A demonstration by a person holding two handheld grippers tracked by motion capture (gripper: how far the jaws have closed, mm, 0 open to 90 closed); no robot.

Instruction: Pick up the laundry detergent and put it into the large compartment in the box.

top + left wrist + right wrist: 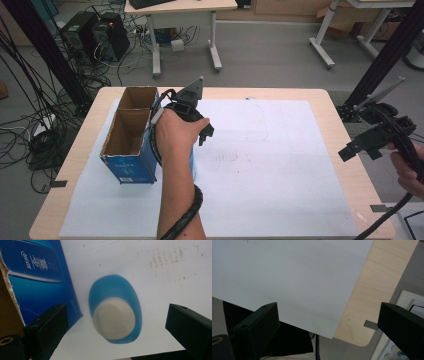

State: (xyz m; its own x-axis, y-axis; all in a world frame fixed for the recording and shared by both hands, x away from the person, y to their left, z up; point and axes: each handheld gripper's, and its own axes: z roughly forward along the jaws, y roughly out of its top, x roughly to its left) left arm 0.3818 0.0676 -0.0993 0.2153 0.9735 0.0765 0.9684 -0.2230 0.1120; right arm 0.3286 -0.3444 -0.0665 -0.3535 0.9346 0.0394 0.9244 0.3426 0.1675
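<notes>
A blue oval object with a cream-white round top (115, 315) stands on the white paper (155, 287), right beside the blue side of a cardboard box (37, 277). My left gripper (117, 308) hangs open above it, one jaw on each side and neither touching. In the high view the left gripper (205, 131) points down just right of the open-topped box (131, 135), and the hand hides the oval object. My right gripper (357, 148) is held open off the table's right edge, with nothing between its jaws (327, 306).
The white paper (270, 165) covers most of the wooden table (335, 115). Grey tape (370, 325) marks the table's near right corner. Beyond the table stand a desk (180, 7), computer towers (95, 32) with cables, and black frame poles (385, 55).
</notes>
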